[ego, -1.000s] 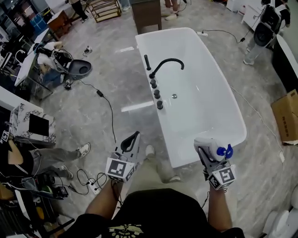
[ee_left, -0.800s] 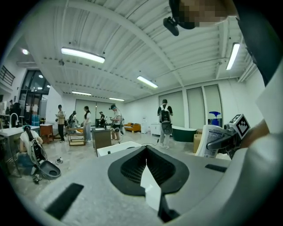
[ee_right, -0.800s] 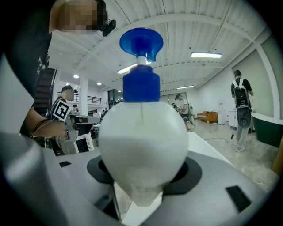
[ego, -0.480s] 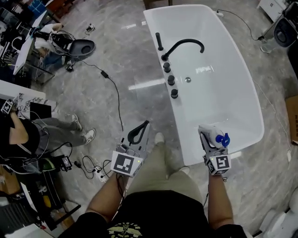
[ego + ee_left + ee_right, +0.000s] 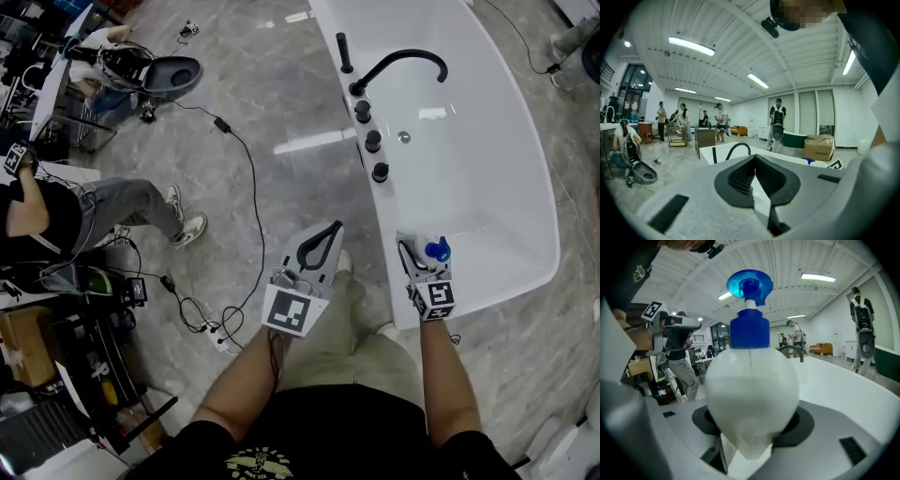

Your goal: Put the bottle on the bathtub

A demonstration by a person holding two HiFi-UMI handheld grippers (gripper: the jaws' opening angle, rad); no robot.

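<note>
The right tongs (image 5: pixel 418 257) pinch the white bottle (image 5: pixel 750 394) low on its body, blue cap up. In the head view it hangs over the tub (image 5: pixel 497 178) at the tub's 7 o'clock corner, just inside the near rim. The left tongs (image 5: pixel 754 160) are pressed together on nothing and held out over the floor at 9 o'clock from the bottle.

Risks, as I judge them:
- The rim looks narrow and rounded. A bottle set off-centre there could roll into the basin at 3 o'clock or drop to the floor at 9 o'clock.
- The grip sits low on a bulging body, so the bottle may swing or slip if tilted.
- Opening before the base rests flat would tip it.
- The knobs (image 5: pixel 372 142) and faucet (image 5: pixel 403 66) at 11 o'clock take up part of the wider ledge.

Hard to make out:
- The marker cube and tongs cover the bottle's base from above, so I cannot tell whether it touches the rim.
- In the right gripper view the bottle hides the pads.
- The tub's far end is cut off at 12 o'clock.
</note>
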